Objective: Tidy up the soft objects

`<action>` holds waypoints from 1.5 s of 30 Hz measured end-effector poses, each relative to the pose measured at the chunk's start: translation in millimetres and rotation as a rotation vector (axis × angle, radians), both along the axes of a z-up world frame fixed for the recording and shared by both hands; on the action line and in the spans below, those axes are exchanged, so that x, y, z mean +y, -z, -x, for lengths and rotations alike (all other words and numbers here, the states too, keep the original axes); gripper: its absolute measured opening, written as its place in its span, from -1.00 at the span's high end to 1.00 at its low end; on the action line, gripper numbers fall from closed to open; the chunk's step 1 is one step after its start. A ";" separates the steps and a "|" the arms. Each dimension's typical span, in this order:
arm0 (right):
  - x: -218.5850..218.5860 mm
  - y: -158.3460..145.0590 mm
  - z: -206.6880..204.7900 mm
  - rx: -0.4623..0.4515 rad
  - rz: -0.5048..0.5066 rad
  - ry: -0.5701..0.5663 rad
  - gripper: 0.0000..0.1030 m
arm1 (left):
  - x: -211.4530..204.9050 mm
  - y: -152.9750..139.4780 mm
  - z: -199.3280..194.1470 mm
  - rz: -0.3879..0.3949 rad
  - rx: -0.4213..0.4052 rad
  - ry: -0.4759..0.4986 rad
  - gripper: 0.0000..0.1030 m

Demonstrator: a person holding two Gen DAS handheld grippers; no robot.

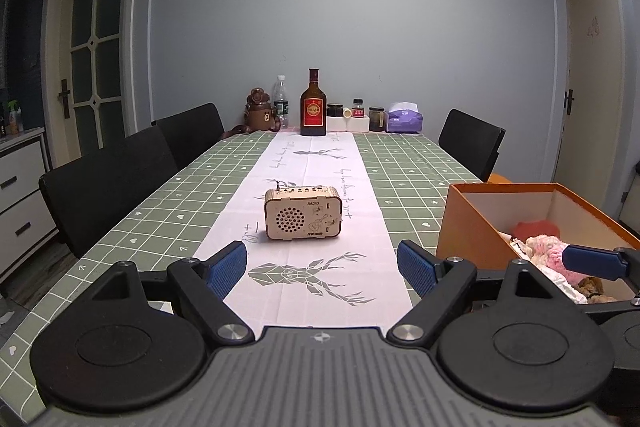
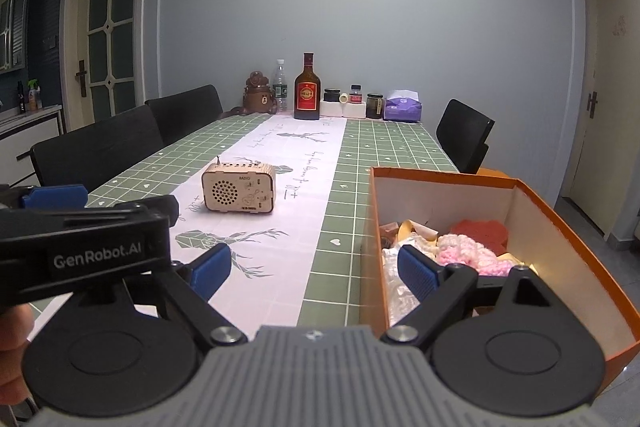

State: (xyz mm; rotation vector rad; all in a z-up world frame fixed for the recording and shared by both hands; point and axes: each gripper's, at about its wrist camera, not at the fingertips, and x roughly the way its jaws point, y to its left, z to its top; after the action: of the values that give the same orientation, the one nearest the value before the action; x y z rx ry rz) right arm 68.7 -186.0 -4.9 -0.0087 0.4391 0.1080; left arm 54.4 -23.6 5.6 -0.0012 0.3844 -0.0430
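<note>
Soft objects, among them a pink and cream knitted piece [image 2: 466, 251] and a flat red knitted piece [image 2: 480, 230], lay inside the open orange cardboard box [image 2: 560, 223] at the right edge of the desk [image 2: 340, 259], which carried a green checked cloth. Both tools were released and empty: the left tool [image 1: 322, 269] hovered over the white runner, the right tool [image 2: 316, 265] straddled the box's near left wall. A small wooden radio [image 1: 303, 213], hard, stood apart. No soft item was seen outside the box. Judgement: sorting appeared at or near its close; the next move would call for lowering the right tool onto the knitwear, should rearranging be intended.
</note>
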 end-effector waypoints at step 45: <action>-0.9 16.2 -12.6 0.067 -0.015 0.011 -0.72 | -1.7 11.9 -6.1 -0.007 0.035 -0.020 -0.93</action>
State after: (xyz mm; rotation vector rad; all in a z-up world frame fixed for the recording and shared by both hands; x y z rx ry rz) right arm 81.4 -186.9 -21.1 0.0117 0.5051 0.1006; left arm 60.5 -25.3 -6.3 0.0016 0.4195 -0.0222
